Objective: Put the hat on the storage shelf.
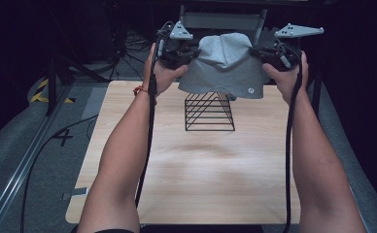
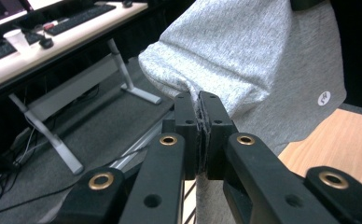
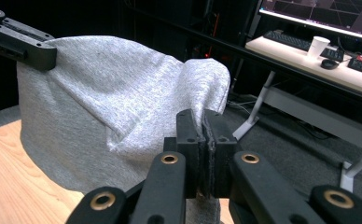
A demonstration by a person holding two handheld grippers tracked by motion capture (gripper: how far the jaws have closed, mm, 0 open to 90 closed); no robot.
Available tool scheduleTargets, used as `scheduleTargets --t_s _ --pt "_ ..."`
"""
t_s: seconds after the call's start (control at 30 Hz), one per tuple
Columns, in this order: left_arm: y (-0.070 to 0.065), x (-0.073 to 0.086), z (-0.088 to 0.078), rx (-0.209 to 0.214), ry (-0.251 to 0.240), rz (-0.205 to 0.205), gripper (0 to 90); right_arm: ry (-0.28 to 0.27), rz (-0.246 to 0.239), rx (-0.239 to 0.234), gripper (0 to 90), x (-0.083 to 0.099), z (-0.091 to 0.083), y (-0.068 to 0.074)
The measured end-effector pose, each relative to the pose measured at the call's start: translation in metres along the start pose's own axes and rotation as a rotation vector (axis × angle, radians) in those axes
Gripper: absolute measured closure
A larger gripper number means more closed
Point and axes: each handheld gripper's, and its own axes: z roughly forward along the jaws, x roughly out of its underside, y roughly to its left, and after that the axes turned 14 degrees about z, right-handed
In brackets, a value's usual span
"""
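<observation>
The grey garment (image 1: 224, 65) hangs over the wire rack (image 1: 209, 111), pinched between left claw (image 1: 189, 56) and right claw (image 1: 254, 51).

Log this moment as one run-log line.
left gripper: shut on grey garment | right gripper: shut on grey garment | garment: held up over wire rack | table

A small round white badge (image 1: 249, 90) is sitting near the hem of the grey garment (image 1: 224, 63); in the left gripper view the badge (image 2: 324, 98) is showing a dark mark inside it, too small to be read. On the grey floor to the left of the bench (image 1: 186, 170), a dark marking shaped like the figure 4 (image 1: 63, 137) is showing. Yellow and black hazard striping (image 1: 42, 92) is running along the floor edge beyond it. No other writing is reading clearly.
</observation>
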Motion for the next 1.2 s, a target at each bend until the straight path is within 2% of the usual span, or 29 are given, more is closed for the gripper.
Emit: scheduleTargets --t_s 0.27,0.37,0.63,0.73,0.77,0.9,1.03,1.1,1.2 --pt "0.002 0.009 0.014 -0.009 0.014 -0.025 87.4 0.016 0.010 0.008 86.4 0.004 0.016 -0.006" --pt "0.005 0.011 0.016 -0.028 0.015 -0.025 87.4 0.017 0.010 0.016 86.4 0.004 0.020 -0.006" --pt "0.012 0.012 0.022 -0.035 0.014 -0.049 87.4 0.008 0.024 0.022 86.4 -0.002 0.024 -0.011" --pt "0.014 0.011 0.023 -0.042 0.017 -0.041 87.4 0.005 0.027 0.021 86.4 -0.004 0.025 -0.011" --pt "0.014 0.011 0.022 -0.033 0.002 -0.044 87.4 0.004 0.025 0.020 86.4 -0.004 0.025 -0.011" --pt "0.013 0.014 0.026 -0.013 0.022 -0.050 87.4 0.014 0.023 0.013 86.4 -0.003 0.029 -0.011" --pt "0.009 0.020 0.029 0.003 0.013 -0.051 87.4 0.024 0.020 0.004 86.4 0.004 0.031 -0.010" --pt "0.007 0.023 0.028 0.008 0.026 -0.047 87.4 0.031 0.014 0.003 86.4 0.008 0.031 -0.009" --pt "0.007 0.025 0.023 0.012 0.011 -0.062 87.4 0.040 0.010 -0.001 86.4 0.013 0.031 -0.008"
